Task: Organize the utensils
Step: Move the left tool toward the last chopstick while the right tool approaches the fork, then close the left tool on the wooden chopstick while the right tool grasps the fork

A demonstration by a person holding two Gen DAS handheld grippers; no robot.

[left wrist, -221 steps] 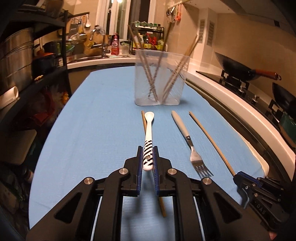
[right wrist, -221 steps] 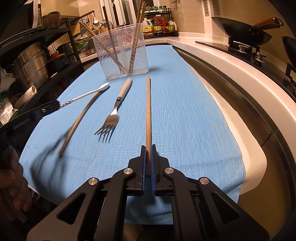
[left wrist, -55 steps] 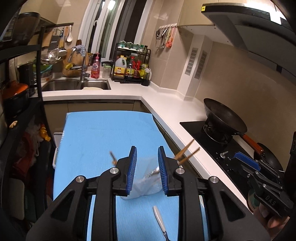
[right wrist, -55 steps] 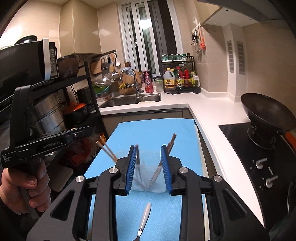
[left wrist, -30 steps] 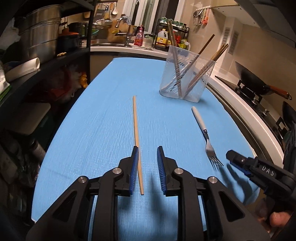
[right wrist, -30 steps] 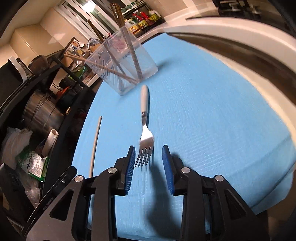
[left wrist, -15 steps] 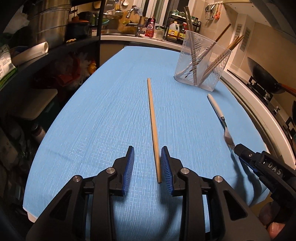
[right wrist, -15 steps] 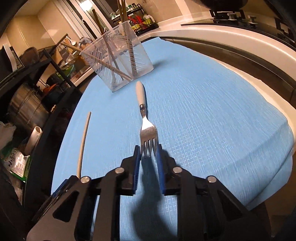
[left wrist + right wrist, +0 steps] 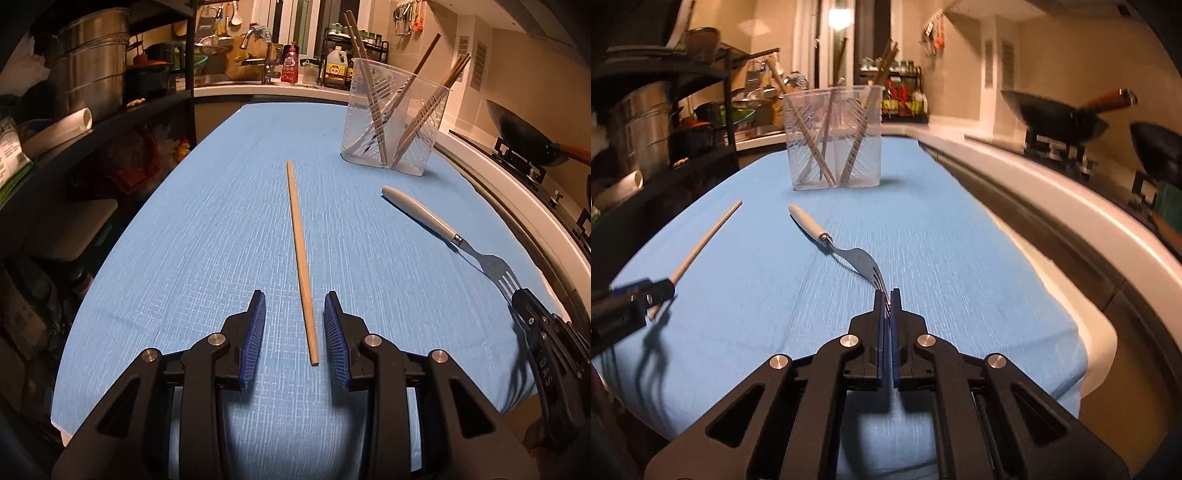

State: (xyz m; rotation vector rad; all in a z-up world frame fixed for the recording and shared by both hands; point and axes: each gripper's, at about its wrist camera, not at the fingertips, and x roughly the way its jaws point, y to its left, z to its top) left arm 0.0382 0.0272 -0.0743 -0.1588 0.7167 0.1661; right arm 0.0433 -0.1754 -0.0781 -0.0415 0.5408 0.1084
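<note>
A wooden chopstick point(image 9: 297, 240) lies lengthwise on the blue cloth point(image 9: 203, 240). Its near end sits between the pads of my left gripper point(image 9: 294, 299), whose jaws are opening and touch nothing. My right gripper point(image 9: 886, 293) is shut on the tines of a white-handled fork point(image 9: 849, 254), turned on edge with its handle tip resting on the cloth. In the left wrist view the fork point(image 9: 424, 218) runs to the right gripper point(image 9: 521, 295) at the right. A clear holder point(image 9: 834, 147) with several chopsticks stands at the cloth's far end. In the right wrist view the chopstick point(image 9: 709, 230) meets the left gripper point(image 9: 661, 286).
A dark shelf rack with steel pots point(image 9: 88, 66) borders the cloth on the left. A white counter edge point(image 9: 1071, 221) and a stove with a wok point(image 9: 1056, 118) run along the right. A sink and bottles stand behind the holder point(image 9: 391, 122).
My right gripper shut on the fork's tines and rolled, tipping the fork on edge. My left gripper sank a little and its jaws widened around the chopstick's near end.
</note>
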